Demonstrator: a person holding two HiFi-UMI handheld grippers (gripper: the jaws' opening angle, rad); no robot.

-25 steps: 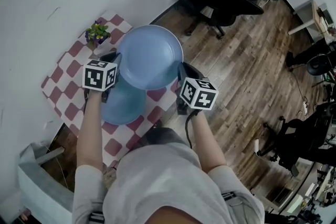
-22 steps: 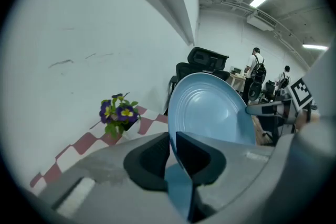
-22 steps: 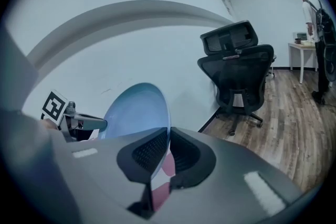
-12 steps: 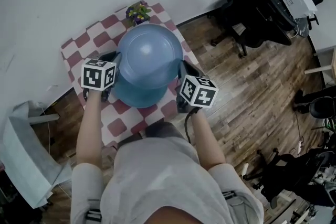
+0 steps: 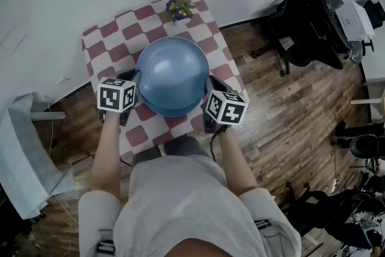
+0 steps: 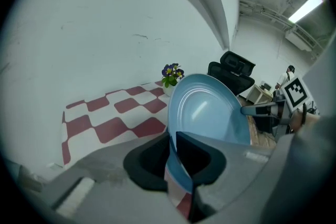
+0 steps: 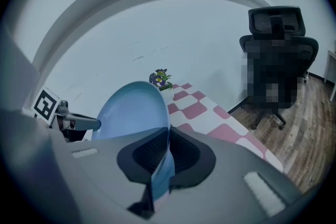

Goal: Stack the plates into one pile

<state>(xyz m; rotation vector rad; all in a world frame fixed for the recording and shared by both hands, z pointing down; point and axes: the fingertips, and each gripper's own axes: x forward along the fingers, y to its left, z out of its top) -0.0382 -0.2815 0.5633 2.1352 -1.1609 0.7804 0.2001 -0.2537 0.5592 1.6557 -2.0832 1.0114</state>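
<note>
Left claw (image 6: 173, 159): narrow, with its dark pads pinched on the rim of the upper blue plate (image 5: 172, 72), a round, glossy dish with a raised edge. The grip is on the person's left side of the plate.
Right claw (image 7: 167, 153): narrow too, clamped on the opposite rim of the same plate. The rim stands on edge between its ribbed pads.
Upper blue plate: carried between the two claws, face up and close to level in the head view. It sits on the person's side of the flower pot (image 5: 179, 8), a small pot of purple and yellow blooms, and is clear of it.
Lower blue plate (image 5: 171, 110): lies on the desk beneath the carried one. Only a darker crescent shows, on the side away from the flower pot.
Gap between plates: probably small. No view shows whether the two touch.
Desk (image 5: 102, 45): a small square top under a red-and-white checked cloth. The flower pot is at its far edge, by the white wall.
Marker cubes: one on each claw, flanking the plate on the side away from the flower pot.
Black office chair (image 5: 313, 15): to the right of the flower pot and well apart from it. It stands off the desk on the brown wooden plank floor (image 5: 283, 117).
Person: forearms run to both claws, and a grey top fills the lower head view.
</note>
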